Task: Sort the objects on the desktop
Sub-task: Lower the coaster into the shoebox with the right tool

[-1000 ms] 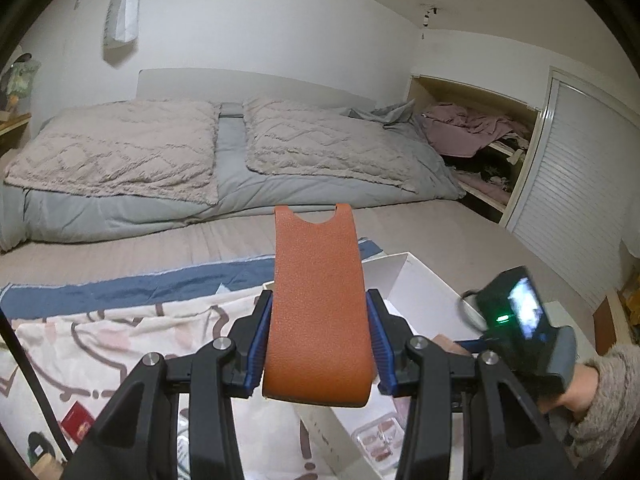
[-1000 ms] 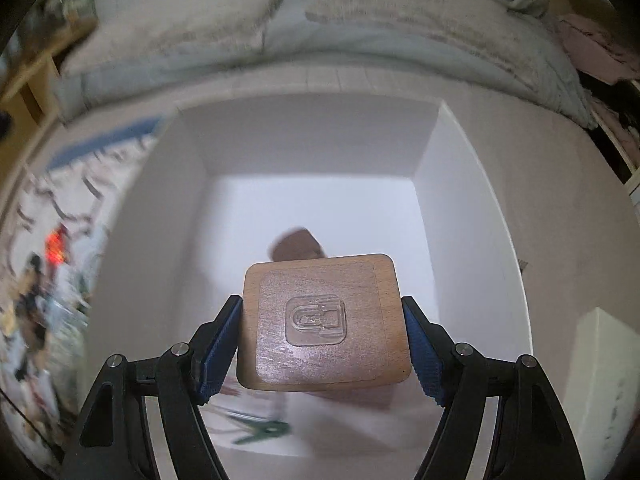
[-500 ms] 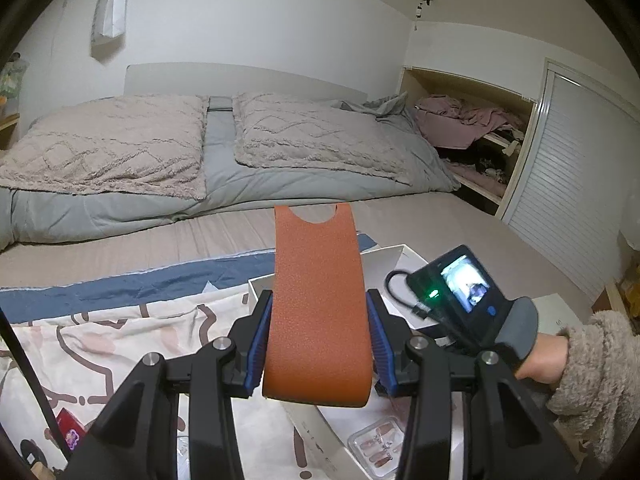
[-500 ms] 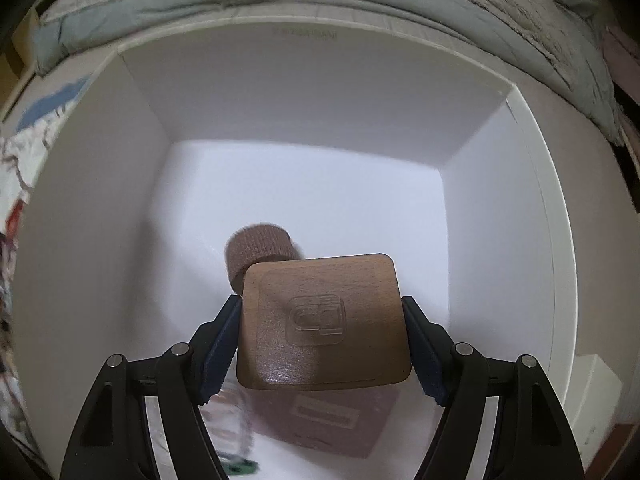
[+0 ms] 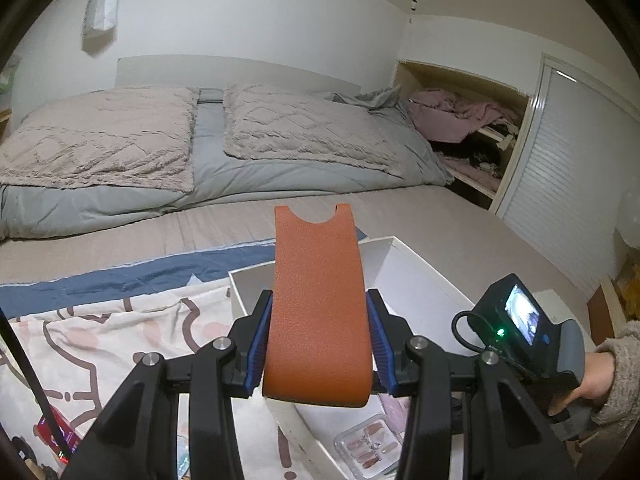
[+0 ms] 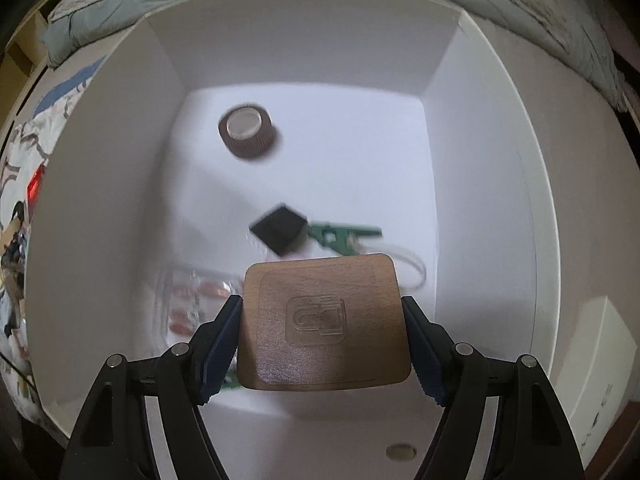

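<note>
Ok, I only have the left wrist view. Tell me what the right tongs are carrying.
Observer: The right tongs are shut on a square wooden coaster, held above the white box.
Operator: List what lies on the box floor beyond my view.
Observer: A brown ribbed cap, a black square piece and a green clip.
Operator: Say whether my orange pouch would fit in there.
Observer: Probably. The floor to the right of the cap looks bare.
</note>
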Tool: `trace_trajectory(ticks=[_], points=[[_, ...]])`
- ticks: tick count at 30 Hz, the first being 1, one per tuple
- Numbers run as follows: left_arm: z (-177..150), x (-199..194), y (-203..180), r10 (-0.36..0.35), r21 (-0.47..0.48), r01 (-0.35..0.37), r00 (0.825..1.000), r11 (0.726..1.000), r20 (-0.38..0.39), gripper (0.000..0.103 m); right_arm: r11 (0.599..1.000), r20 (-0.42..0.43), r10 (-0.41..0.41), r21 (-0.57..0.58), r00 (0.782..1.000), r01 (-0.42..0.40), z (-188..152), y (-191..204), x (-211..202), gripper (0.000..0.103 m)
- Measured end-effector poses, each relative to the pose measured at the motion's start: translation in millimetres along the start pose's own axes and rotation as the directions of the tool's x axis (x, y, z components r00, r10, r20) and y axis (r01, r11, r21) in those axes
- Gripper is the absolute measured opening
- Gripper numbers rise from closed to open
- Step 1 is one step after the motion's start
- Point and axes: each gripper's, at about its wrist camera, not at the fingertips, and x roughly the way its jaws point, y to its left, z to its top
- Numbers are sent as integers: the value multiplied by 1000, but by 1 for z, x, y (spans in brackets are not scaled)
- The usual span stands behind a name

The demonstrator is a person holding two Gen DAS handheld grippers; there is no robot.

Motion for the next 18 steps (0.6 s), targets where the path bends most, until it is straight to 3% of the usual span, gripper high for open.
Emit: trace_trajectory(ticks=[10, 12, 15, 18], points=[[-15, 25, -17, -33, -16, 31, 994, 999, -100, 44, 998, -3, 8, 55, 1000, -8, -32, -14, -5, 77], [-17, 30, -19, -39, -26, 37, 993, 999, -115, 44, 998, 12, 16, 61, 1000, -16, -37, -16, -9, 77], [-20, 38, -21, -44, -48, 37, 988, 998, -145, 44, 998, 50, 38, 56, 998, -41, -42, -15, -19, 87], [-24, 50, -20, -45, -107, 23, 978, 994, -204, 44, 995, 125, 68, 61, 990, -76, -46, -18, -34, 87]])
